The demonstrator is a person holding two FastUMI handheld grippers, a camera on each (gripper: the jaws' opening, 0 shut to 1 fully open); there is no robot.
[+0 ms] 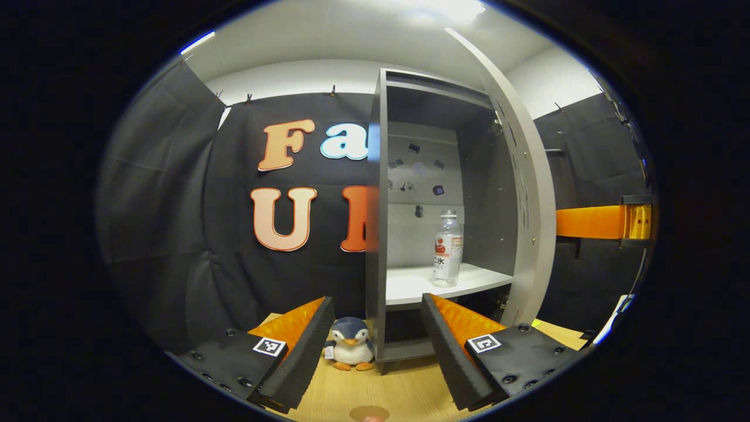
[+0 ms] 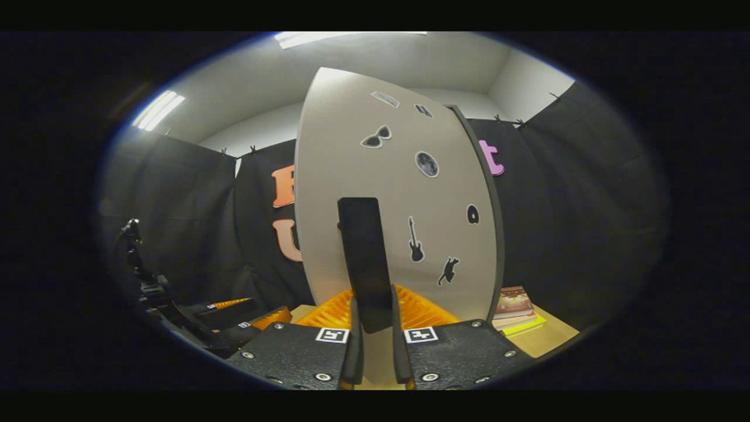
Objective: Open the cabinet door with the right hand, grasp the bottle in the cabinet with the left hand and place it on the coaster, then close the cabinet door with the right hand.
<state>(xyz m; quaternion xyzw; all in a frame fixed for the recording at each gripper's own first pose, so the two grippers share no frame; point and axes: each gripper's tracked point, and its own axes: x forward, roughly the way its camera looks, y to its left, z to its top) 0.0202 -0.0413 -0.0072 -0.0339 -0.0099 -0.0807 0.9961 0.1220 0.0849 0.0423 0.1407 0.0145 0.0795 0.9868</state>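
Left gripper view looks straight into the cabinet (image 1: 381, 234), whose door (image 1: 524, 193) stands swung out at about two o'clock. On the white shelf (image 1: 410, 284) inside, just right of centre, the bottle (image 1: 447, 249) stands upright and alone, clear with a red-and-white label. My left gripper (image 1: 375, 328) has its jaws spread wide, nothing between them, well short of the bottle. Between my fingers, at six o'clock, a small penguin toy (image 1: 350, 350) sits on the wooden table (image 1: 387, 392) against the cabinet's foot, and a brown round patch (image 1: 369, 413), cut by the frame edge, may be the coaster. At three o'clock an orange bar reaches toward the door's edge; I cannot tell what it is.

Right gripper view faces the door's outer side (image 2: 398, 199), dotted with dark stickers. My right gripper (image 2: 374, 328) has both fingers pressed onto the black handle (image 2: 364, 258), which rises toward twelve. Books (image 2: 515, 310) lie stacked at four o'clock, and my left gripper (image 2: 234, 319) shows at eight.
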